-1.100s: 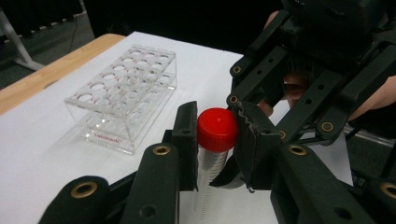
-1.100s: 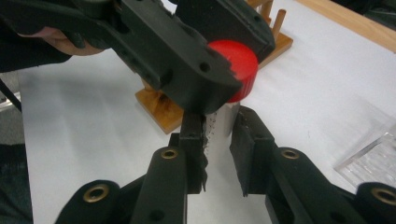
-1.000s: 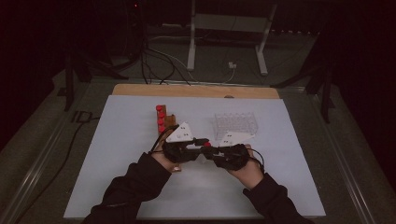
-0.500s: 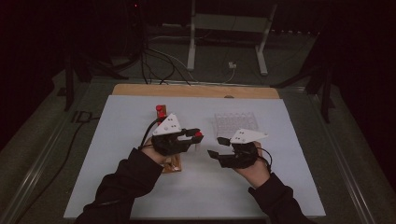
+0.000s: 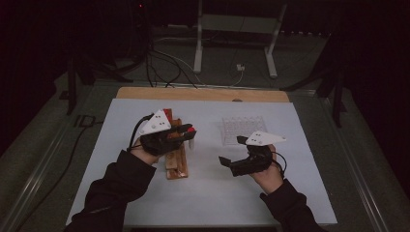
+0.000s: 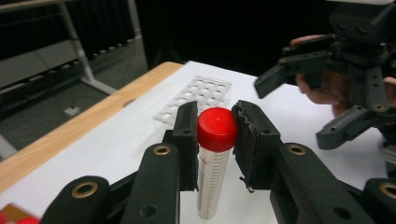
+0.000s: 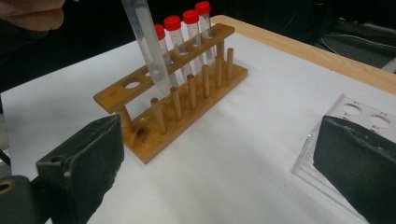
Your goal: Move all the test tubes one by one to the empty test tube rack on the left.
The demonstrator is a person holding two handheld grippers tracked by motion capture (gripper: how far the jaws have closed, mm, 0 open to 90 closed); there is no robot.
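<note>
While clamped by the red cap between the pads of the left gripper (image 6: 214,128), hangs clear of the table (image 5: 145,193), the tube (image 6: 212,182), upright over the wooden rack (image 7: 173,105). Seen from the right gripper view, tilted a touch, tip just above the rack's top bar, beside an empty hole. Three more red-capped tubes (image 7: 187,32) standing in the rack's far holes. Sits left of the table's middle, the rack, long side running toward the far edge. Right gripper (image 5: 233,152) wide apart, just been opening, nothing between the pads, held over the table right of the middle. Clear plate (image 5: 242,129) with round holes lying flat beyond it, toward the far edge, well apart from the rack. Grippers apart from each other, tips facing across the gap.
</note>
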